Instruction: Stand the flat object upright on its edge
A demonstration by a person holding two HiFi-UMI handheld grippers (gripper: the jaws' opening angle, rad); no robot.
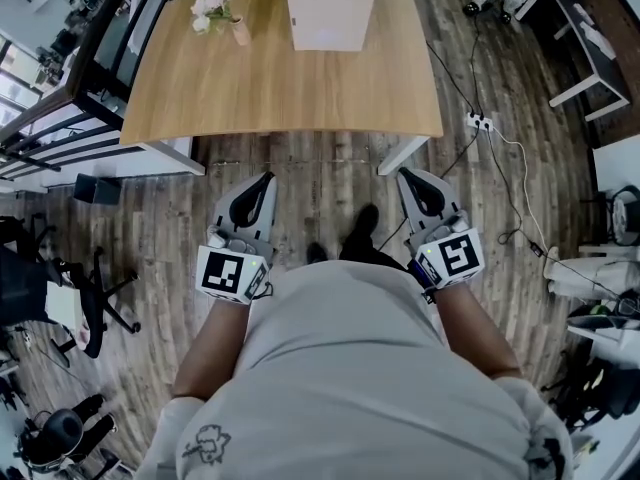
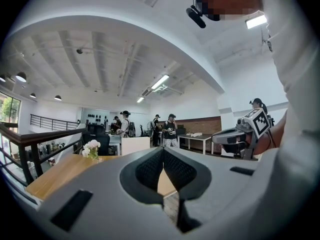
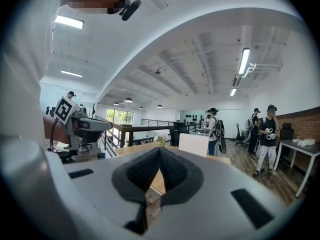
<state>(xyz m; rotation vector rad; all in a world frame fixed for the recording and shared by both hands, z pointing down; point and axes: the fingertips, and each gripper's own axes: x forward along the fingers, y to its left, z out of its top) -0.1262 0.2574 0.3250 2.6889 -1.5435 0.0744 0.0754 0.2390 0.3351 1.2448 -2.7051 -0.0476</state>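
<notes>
A white flat board [image 1: 330, 13] stands on the far side of the wooden table [image 1: 280, 83]. In both gripper views it shows as an upright white panel [image 2: 135, 145] [image 3: 194, 144]. My left gripper [image 1: 262, 183] and right gripper [image 1: 408, 178] are held side by side over the floor, short of the table's near edge and well apart from the board. Both point level toward the table. The left gripper's [image 2: 163, 151] dark pads meet with nothing between them, and so do the right gripper's [image 3: 159, 150].
A small vase of white flowers [image 1: 215, 10] stands at the table's far left. A power strip [image 1: 480, 121] with cables lies on the floor to the right. An office chair [image 1: 90, 298] is at the left, white desks [image 1: 590, 58] at the right. People [image 3: 265, 134] stand beyond the table.
</notes>
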